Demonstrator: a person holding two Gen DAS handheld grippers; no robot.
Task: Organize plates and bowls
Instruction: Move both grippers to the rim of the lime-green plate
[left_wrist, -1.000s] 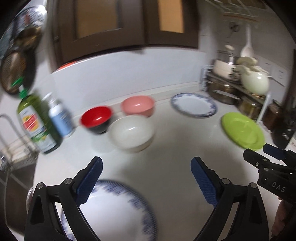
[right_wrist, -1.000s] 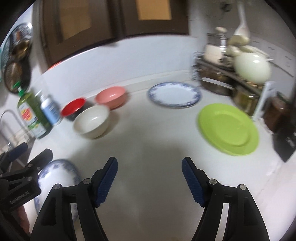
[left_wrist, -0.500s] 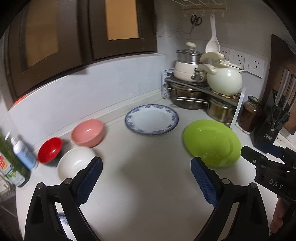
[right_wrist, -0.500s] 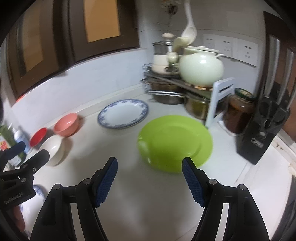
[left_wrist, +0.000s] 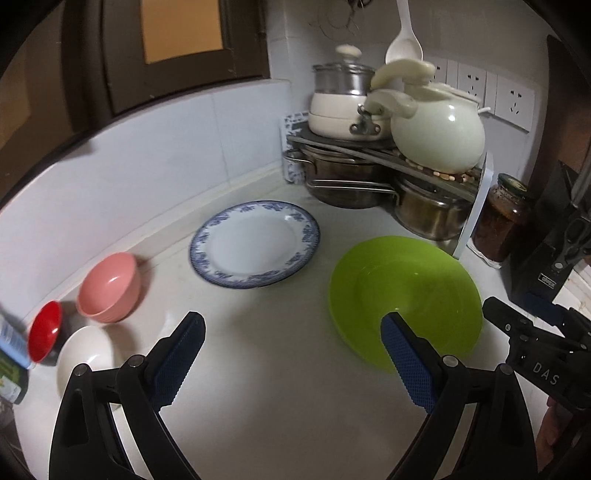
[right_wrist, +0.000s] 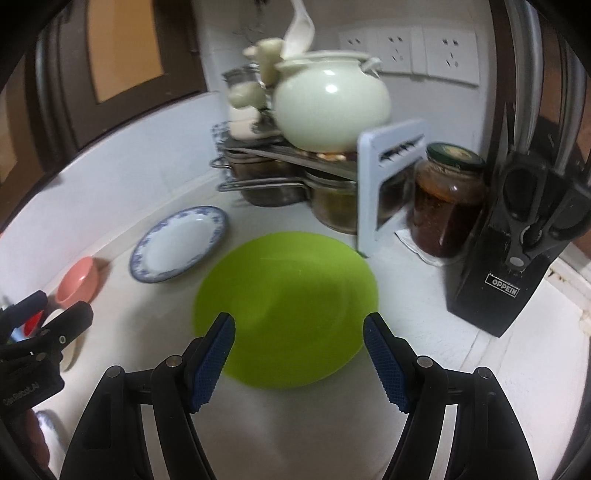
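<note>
A lime green plate (right_wrist: 286, 306) lies on the white counter right ahead of my right gripper (right_wrist: 297, 332), which stands open above its near rim, nothing between the pads. In the left wrist view the green plate (left_wrist: 406, 295) sits at right, a blue-rimmed white plate (left_wrist: 255, 243) behind centre. A pink bowl (left_wrist: 109, 286), a red bowl (left_wrist: 44, 330) and a white bowl (left_wrist: 85, 360) cluster at the left. My left gripper (left_wrist: 291, 339) is open over bare counter, its right finger overlapping the green plate's edge. The blue-rimmed plate (right_wrist: 177, 247) and pink bowl (right_wrist: 77, 282) also show in the right wrist view.
A rack with steel pots (left_wrist: 347, 181) and a cream kettle (left_wrist: 436, 136) fills the back corner. A dark jar (right_wrist: 447, 199) and a black knife block (right_wrist: 517, 251) stand at the right. Bottles (left_wrist: 11, 354) stand at the far left edge.
Both grippers have swept to the right along the counter. The green plate has come close under the right gripper, and the bowls and bottles have slid to the left edge.
</note>
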